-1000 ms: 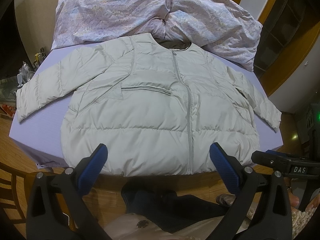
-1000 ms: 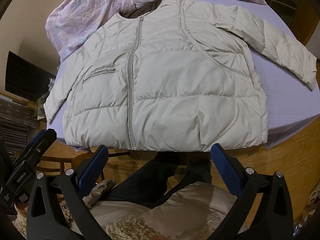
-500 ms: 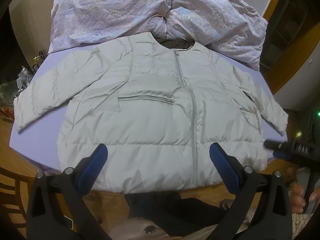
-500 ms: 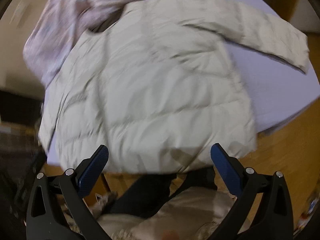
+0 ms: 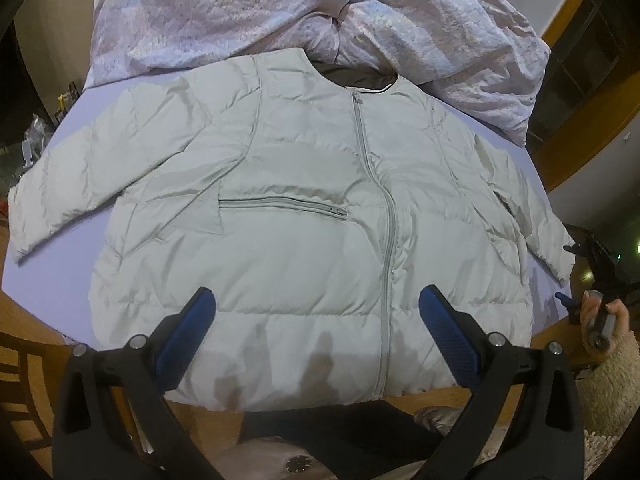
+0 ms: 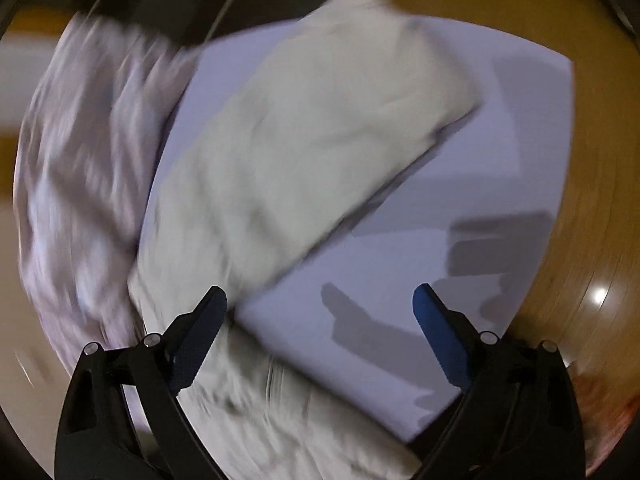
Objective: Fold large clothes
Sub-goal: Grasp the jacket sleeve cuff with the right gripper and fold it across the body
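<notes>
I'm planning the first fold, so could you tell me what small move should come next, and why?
Probably bring the right tool down onto the jacket's right sleeve and close. The jacket lies flat and zipped with both sleeves spread, and that tool, open with its jaws just narrowing on nothing, hangs beside the sleeve.

The puffer jacket (image 5: 304, 216) is quilted pale cloth with a soft sheen, puffed between stitched seams; its zipper (image 5: 386, 240) is grey and matt; the table cover (image 5: 48, 280) is smooth, matt lilac cloth; the bedding (image 5: 304, 12) is crinkled cloth with a fine print; the floor (image 6: 592, 288) is glossy wood; the left gripper (image 5: 316, 320) has matt black plastic arms, blue textured pads (image 5: 448, 336) and metal pins.
</notes>
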### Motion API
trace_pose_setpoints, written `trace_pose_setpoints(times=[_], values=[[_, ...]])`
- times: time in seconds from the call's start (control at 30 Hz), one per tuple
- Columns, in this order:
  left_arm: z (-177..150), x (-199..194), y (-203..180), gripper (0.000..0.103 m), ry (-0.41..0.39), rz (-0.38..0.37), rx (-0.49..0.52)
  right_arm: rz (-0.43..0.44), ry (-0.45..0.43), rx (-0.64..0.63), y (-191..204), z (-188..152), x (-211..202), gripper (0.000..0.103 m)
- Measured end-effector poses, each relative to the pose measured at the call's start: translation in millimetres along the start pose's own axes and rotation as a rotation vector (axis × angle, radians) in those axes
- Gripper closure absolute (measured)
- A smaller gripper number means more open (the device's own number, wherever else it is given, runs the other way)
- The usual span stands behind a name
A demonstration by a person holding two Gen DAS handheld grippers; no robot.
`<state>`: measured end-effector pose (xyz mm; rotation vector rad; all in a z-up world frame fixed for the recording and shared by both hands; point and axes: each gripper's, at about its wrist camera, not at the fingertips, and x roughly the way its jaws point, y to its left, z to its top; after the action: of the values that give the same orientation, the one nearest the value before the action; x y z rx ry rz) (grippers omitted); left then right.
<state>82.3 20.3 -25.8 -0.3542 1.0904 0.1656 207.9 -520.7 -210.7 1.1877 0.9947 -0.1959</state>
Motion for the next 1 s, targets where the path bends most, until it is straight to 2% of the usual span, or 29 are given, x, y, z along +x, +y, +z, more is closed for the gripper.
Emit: trace_pose_setpoints(times=[0.07, 0.2, 0.3, 0.47, 0.5, 0.53, 0.63, 0.73, 0.83, 1.0], values=[[2.3, 2.4, -0.2, 0.002, 0.007, -0.003, -0.004, 0.0, -0.029, 0.038, -8.7, 9.8, 2.0, 0.014], [5.9, 5.6, -3.5, 0.002, 0.012, -0.002, 0.008, 0.017, -0.043, 0.12, -26.7, 27.4, 8.3, 0.029], [9.4, 7.3, -4.1, 0.002, 0.015, 0.007, 0.014, 0.043, -0.093, 0.153, -34.3, 32.6, 8.8, 0.032], [14.2, 8.7, 4.1, 0.002, 0.012, 0.007, -0.011, 0.108, -0.141, 0.198, -48.2, 39.8, 24.0, 0.048], [14.8, 8.7, 6.4, 0.002, 0.011, 0.008, -0.018, 0.108, -0.146, 0.208, -49.5, 40.1, 27.6, 0.057], [15.7, 8.7, 10.8, 0.002, 0.009, 0.009, -0.033, 0.106, -0.15, 0.217, -53.2, 41.4, 30.5, 0.072], [17.0, 7.3, 22.8, 0.002, 0.002, 0.012, -0.07, 0.143, -0.166, 0.231, -56.6, 43.5, 33.0, 0.088], [20.7, 4.9, 42.8, 0.002, -0.019, 0.018, -0.133, 0.176, -0.215, 0.154, -41.1, 44.7, 18.1, 0.093], [24.8, 3.7, 63.5, 0.002, -0.036, 0.015, -0.202, 0.218, -0.249, 0.042, -6.0, 48.4, 2.2, 0.096], [31.7, 3.3, 104.0, 0.002, -0.066, 0.046, -0.316, 0.297, -0.25, -0.146, 65.2, 38.1, -13.8, 0.097]])
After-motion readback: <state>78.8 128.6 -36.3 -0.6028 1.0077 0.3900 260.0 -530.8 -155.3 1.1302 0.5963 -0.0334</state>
